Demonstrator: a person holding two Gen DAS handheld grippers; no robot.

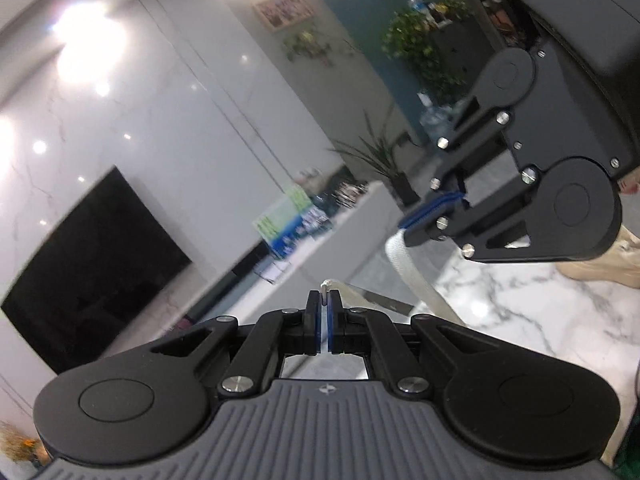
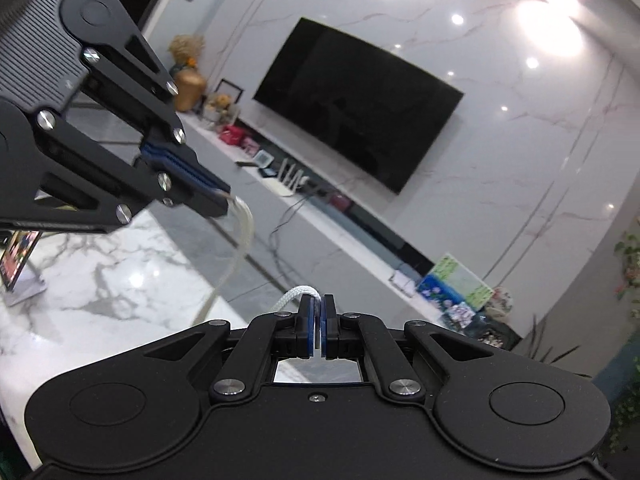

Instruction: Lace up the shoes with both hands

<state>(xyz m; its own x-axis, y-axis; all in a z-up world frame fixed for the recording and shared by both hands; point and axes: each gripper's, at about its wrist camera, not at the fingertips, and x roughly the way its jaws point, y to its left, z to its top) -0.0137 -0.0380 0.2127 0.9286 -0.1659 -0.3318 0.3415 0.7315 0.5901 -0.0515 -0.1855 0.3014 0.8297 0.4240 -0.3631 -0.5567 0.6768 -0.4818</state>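
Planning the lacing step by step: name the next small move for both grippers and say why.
Probably keep both shut and draw the ends apart a little. The left gripper and right gripper each pinch an end of the white lace, which curves slackly down toward the marble table; the shoe is out of view.

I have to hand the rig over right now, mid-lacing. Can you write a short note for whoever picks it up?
Left gripper: shut on the lace tip.
Right gripper: shut on a white lace; the left wrist view shows it trailing down from the pads toward the marble table.
Both grippers are raised above the table, close together, facing the TV wall.
The shoe is in neither view, so how many eyelets are threaded cannot be told.
Left to do: bring the shoe back into view, check the lacing, then carry on without releasing either end.
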